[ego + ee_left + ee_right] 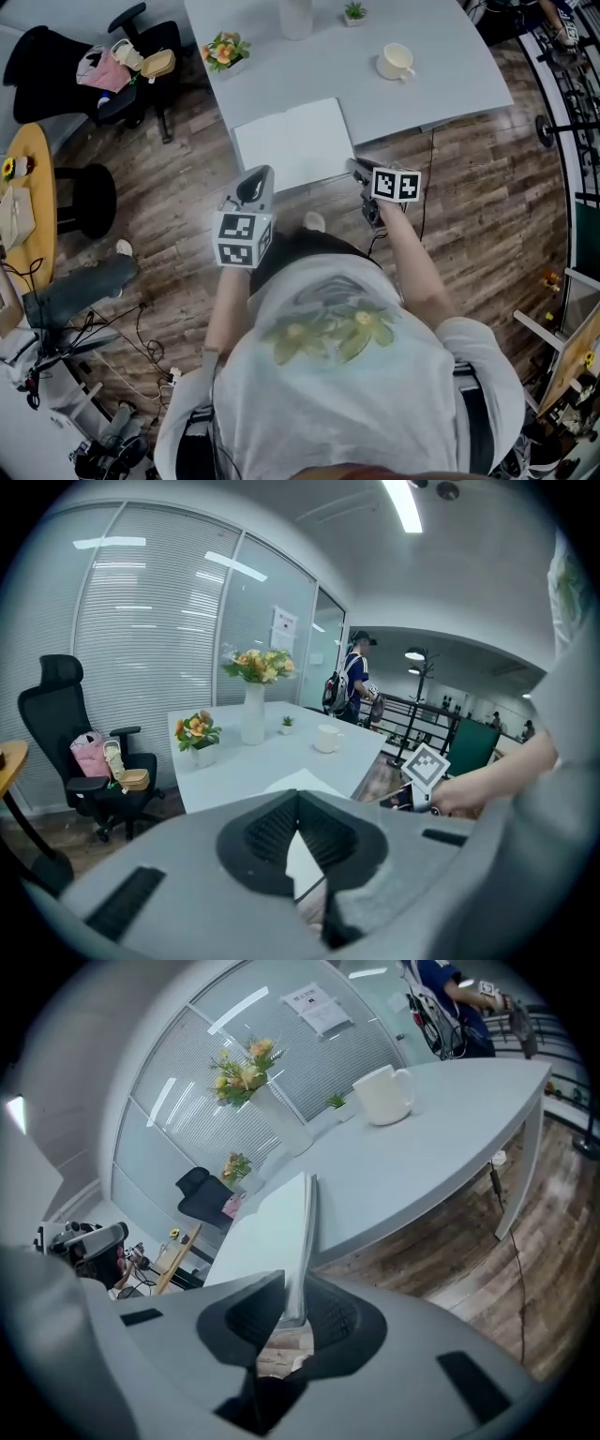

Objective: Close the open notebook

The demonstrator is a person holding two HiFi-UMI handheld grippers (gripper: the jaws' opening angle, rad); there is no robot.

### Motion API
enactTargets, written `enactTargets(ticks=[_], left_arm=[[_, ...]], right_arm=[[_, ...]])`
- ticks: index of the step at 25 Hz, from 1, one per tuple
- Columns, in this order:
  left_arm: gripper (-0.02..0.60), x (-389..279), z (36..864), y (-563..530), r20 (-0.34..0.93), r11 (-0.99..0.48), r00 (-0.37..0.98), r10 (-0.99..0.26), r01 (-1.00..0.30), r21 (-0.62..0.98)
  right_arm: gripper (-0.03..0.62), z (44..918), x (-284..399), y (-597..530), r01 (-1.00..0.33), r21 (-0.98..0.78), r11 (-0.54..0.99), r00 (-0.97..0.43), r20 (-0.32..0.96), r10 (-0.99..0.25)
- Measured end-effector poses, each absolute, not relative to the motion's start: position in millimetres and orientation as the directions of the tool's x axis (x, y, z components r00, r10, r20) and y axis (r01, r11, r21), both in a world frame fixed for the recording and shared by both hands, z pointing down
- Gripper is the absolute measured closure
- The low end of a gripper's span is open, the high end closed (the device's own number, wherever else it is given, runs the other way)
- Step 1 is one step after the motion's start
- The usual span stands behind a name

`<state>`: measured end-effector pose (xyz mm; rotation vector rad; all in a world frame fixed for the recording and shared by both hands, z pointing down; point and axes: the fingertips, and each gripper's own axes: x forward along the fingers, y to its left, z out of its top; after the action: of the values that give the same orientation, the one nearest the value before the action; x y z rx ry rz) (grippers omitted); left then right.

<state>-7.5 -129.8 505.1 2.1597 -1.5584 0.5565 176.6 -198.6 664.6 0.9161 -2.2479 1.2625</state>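
Note:
The open notebook (292, 141) lies with white pages up at the near edge of the white table (450, 84). My right gripper (356, 170) is at the notebook's right front corner. In the right gripper view the right gripper (292, 1309) is shut on the right-hand leaf of the notebook (302, 1232), which stands lifted on edge between the jaws. My left gripper (255, 184) hovers just off the table's near edge, in front of the left page. In the left gripper view the left gripper (298, 801) has its tips together and holds nothing, with the notebook (302, 782) beyond them.
On the table stand a white mug (396, 61), a flower pot (225, 52), a white vase (295, 17) and a small plant (353, 12). A black office chair (103, 70) with bags and a yellow round table (33, 187) stand to the left. Cables run over the wooden floor.

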Motion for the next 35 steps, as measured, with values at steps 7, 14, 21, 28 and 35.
enactTargets(ticks=[7,14,21,28,35], left_arm=[[0.577,-19,507,-126,0.546,-0.295,0.303,-0.781,-0.950,0.105],[0.577,-33,504,-123,0.542,-0.310,0.320,-0.777,-0.944,0.113],[0.577,-47,504,-120,0.550,-0.339,0.343,-0.761,-0.934,0.113],[0.577,-58,501,-117,0.551,-0.381,0.377,-0.745,-0.918,0.113],[0.577,-72,500,-115,0.553,-0.422,0.410,-0.725,-0.899,0.113]], right_arm=[[0.517,659,177,-197,-0.739,-0.566,0.366,-0.673,0.637,-0.375],[0.517,649,176,-197,-0.781,-0.506,0.366,-0.624,0.660,-0.418],[0.519,637,170,-196,-0.794,-0.480,0.373,-0.608,0.650,-0.456],[0.519,628,166,-190,-0.822,-0.436,0.366,-0.569,0.654,-0.499],[0.519,619,161,-186,-0.851,-0.376,0.367,-0.524,0.655,-0.544]])
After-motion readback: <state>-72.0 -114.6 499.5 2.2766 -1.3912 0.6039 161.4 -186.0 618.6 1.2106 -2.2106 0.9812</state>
